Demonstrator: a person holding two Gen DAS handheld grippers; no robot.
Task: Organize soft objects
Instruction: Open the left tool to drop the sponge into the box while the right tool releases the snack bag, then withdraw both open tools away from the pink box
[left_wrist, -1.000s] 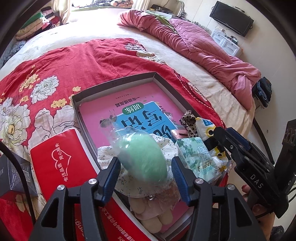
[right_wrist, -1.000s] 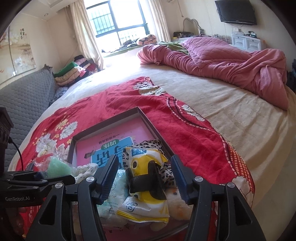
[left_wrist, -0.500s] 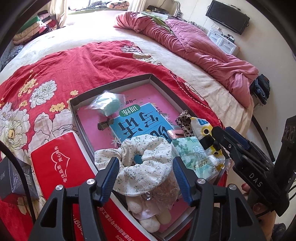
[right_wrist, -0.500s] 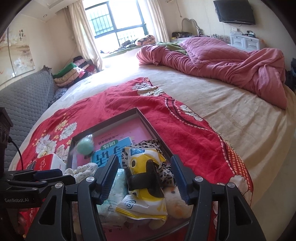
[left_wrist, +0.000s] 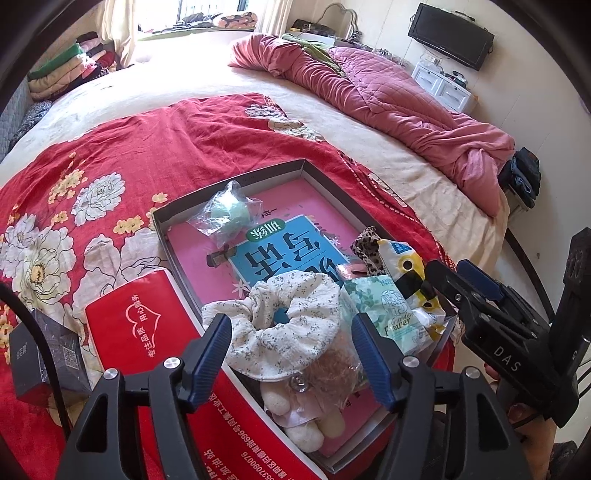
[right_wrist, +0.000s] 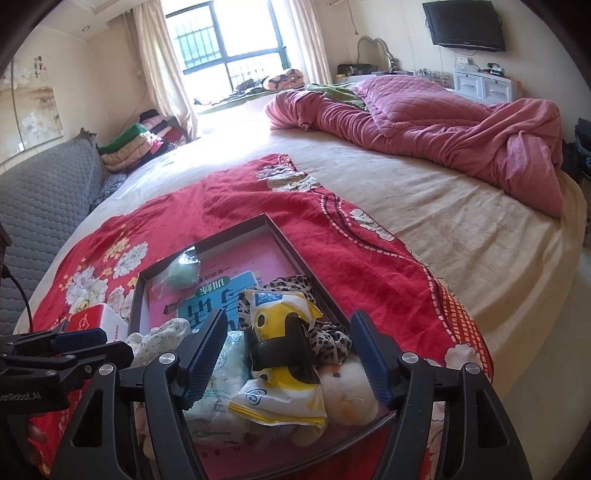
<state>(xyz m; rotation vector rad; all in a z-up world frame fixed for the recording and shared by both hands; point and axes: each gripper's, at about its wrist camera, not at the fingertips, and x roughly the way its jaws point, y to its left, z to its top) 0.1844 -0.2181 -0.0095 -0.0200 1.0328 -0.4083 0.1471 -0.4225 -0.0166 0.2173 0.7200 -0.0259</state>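
Green bagged sponge (left_wrist: 229, 218) now lies at tray (left_wrist: 236, 177) far-left corner, tossed from left gripper (left_wrist: 291, 354); both jaws just widened, empty. Right gripper (right_wrist: 288, 354) hovers over yellow packet (right_wrist: 280, 354) next.

A large round bed (right_wrist: 461, 236) with a cream-coloured sheet carries everything. A red cotton cloth with white and yellow flowers (left_wrist: 122, 155) is spread flat over the near part of the bed. At the far side a rumpled dark pink quilted blanket (right_wrist: 443, 129) lies in a long heap on the sheet, well apart from the red cloth. On the red cloth stands a shallow grey cardboard box lid (left_wrist: 258, 171), open side up, with soft things inside it. Just beside its left wall lies a red flat packet with white print (left_wrist: 136, 332). Near the packet, further left, stands a small dark grey box (left_wrist: 40, 354).
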